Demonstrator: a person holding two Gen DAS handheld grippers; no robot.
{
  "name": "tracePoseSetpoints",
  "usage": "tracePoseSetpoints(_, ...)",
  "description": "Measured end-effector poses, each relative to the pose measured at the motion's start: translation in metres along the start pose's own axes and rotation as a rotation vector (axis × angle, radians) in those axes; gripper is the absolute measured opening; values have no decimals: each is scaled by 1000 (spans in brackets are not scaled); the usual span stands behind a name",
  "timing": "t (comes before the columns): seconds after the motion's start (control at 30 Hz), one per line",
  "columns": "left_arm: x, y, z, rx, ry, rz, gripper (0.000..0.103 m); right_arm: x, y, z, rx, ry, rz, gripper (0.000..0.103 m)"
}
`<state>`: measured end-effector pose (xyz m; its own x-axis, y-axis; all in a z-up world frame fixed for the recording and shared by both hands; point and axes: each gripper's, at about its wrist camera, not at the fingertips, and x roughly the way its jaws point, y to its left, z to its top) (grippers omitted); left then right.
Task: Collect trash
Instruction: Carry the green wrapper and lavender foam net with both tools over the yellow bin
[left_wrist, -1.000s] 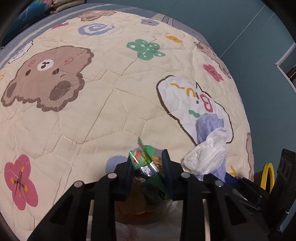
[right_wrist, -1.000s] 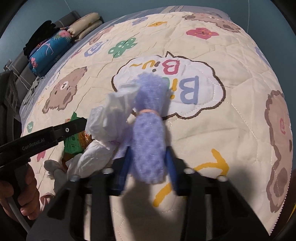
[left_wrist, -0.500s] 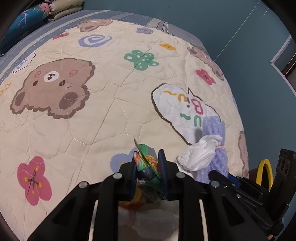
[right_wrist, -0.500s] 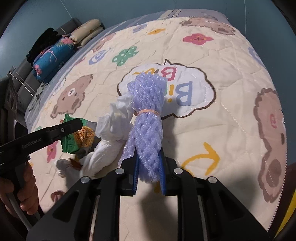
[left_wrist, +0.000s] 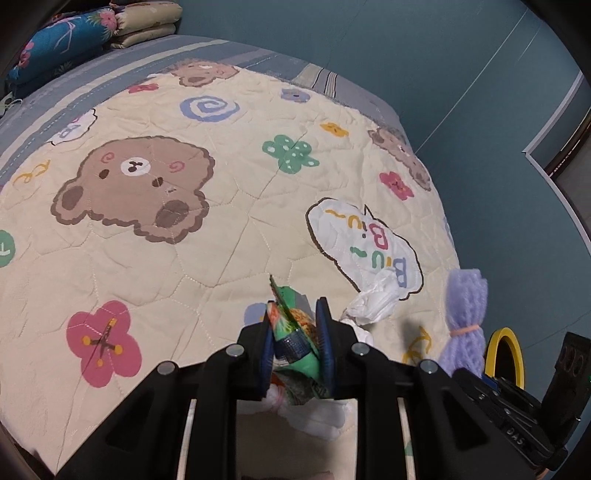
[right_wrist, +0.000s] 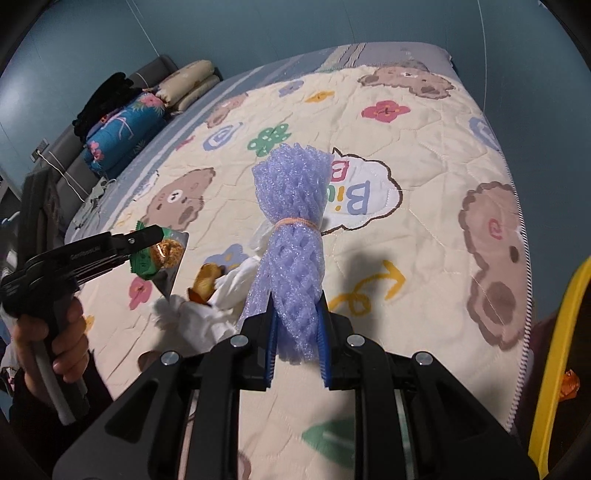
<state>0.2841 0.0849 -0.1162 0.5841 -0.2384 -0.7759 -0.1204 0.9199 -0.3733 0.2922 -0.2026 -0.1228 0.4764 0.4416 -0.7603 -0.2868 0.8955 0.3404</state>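
Holding trash in both hands: left gripper (left_wrist: 293, 345) has its fingers clamped on a crumpled green foil snack wrapper (left_wrist: 295, 343), clear of the bed; right gripper (right_wrist: 297, 332) has its fingers clamped on the lower end of a lilac foam-net sleeve bundle tied w/ an orange rubber band (right_wrist: 291, 236). The log shows both sets of fingers closing within the last second, w/ each item between them. Bundle's long axis runs straight out along the right fingers, free end pointing toward the far edge of the bed.

Left on the cream quilted bear-print bedspread (left_wrist: 155, 258): a wad of white tissue (right_wrist: 207, 317) w/ a brown-orange scrap (right_wrist: 205, 282) on it, near the bed's near edge, between the two grippers, below & just right of the left fingers, left of the right ones. Left hand looks nearer. A yellow rim (right_wrist: 554, 369), prob. a bin, shows off the bed's right edge, beside the right gripper; so drop-off likely goes that way, right hand first.
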Motion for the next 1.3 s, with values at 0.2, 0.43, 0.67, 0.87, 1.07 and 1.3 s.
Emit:
tracePoseSetpoints(0.2, -18, -1, -5, 13, -24, -3, 20, -29, 2, -12, -5, -26, 6, 18)
tracePoseSetpoints(0.43, -33, -11, -8, 29, -44, -13, 20, -52, 3, -23, -4, -34, 1, 18)
tracePoseSetpoints(0.67, -45, -26, -14, 60, -52, -29, 20, -71, 2, -30, -1, -46, 7, 18)
tracePoseSetpoints(0.87, -57, -40, -18, 79, -63, -55, 20, -89, 0, -32, 3, -69, 6, 18)
tracePoseSetpoints(1.07, -67, -59, -22, 114, -69, -77, 20, -105, -9, -34, 18, -93, 2, 18)
tracePoseSetpoints(1.3, -76, -85, -29, 163, -70, -119, 20, -121, -28, -37, 54, -114, -12, 18)
